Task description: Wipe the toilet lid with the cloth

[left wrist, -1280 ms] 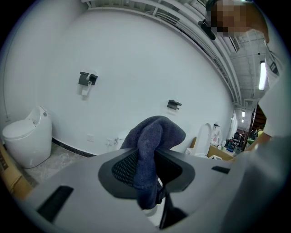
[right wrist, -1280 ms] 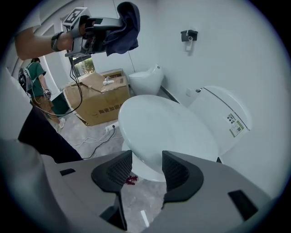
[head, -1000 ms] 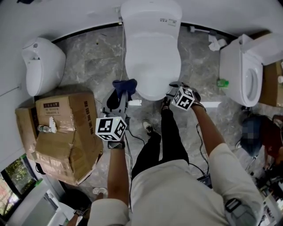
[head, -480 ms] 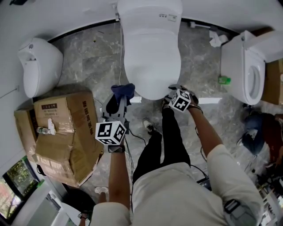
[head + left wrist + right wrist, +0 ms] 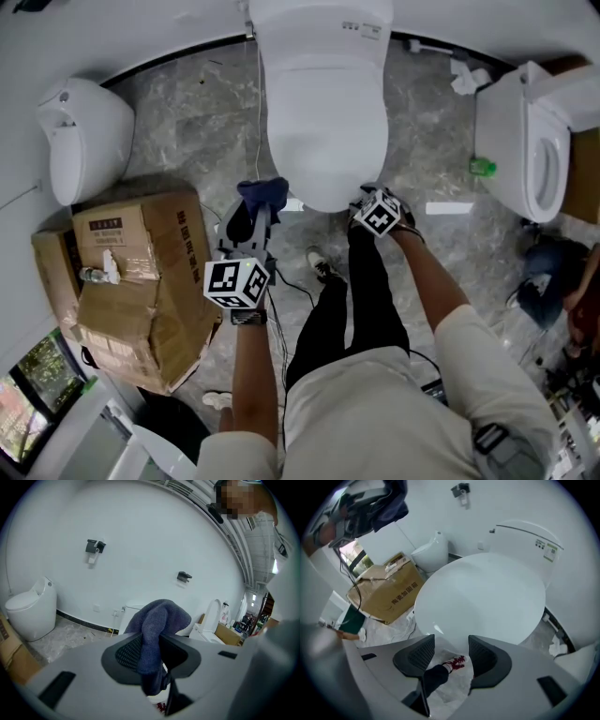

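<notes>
Right gripper (image 5: 451,648) shifted; cloth (image 5: 155,625) long axis seemingly upright in left gripper (image 5: 151,654)

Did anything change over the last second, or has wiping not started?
No clear change. The left gripper stays shut on the cloth beside the front edge of the toilet lid; the right gripper stays open and empty on the other side. The head view shifted slightly.
</notes>
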The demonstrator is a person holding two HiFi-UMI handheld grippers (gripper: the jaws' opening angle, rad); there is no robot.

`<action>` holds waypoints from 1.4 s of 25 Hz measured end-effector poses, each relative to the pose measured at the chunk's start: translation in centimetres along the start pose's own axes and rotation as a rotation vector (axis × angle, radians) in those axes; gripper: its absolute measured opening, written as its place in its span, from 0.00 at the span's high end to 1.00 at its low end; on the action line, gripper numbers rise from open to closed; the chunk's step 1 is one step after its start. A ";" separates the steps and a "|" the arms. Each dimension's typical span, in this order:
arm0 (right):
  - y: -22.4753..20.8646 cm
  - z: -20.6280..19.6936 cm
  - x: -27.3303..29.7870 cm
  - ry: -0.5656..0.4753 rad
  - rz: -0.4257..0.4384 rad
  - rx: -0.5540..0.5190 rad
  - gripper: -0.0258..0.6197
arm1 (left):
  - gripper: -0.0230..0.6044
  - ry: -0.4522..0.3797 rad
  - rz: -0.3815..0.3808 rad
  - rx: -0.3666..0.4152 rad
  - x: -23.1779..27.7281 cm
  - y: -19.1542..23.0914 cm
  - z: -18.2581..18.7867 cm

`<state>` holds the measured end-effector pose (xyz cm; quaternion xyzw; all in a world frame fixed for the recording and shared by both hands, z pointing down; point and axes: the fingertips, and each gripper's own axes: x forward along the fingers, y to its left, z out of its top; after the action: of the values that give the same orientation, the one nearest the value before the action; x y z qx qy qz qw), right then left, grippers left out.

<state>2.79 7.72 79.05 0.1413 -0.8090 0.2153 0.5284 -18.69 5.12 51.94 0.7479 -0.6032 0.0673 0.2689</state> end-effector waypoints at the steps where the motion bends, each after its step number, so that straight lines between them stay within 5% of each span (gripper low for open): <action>1: 0.0 -0.5 0.5 0.007 0.019 0.051 0.61 | 0.80 -0.003 0.010 -0.006 0.0 0.4 0.0; 14: -0.3 -0.9 3.1 0.055 -0.008 0.021 0.60 | 0.80 0.015 0.051 -0.017 1.1 2.4 -0.2; 28: 0.0 -1.4 3.8 0.092 0.059 0.017 0.61 | 0.80 0.053 0.057 -0.051 5.0 3.8 -1.2; 31: 0.6 -0.7 2.7 0.013 0.143 0.117 0.62 | 0.80 0.059 0.062 -0.075 6.7 4.7 -1.0; 35: -0.8 2.7 -0.9 -0.177 0.144 0.203 0.71 | 0.80 0.074 0.074 -0.079 10.2 6.5 -1.0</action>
<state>1.31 5.70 77.42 0.1539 -0.8345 0.3201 0.4214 -21.90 -4.04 59.23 0.7107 -0.6224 0.0809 0.3178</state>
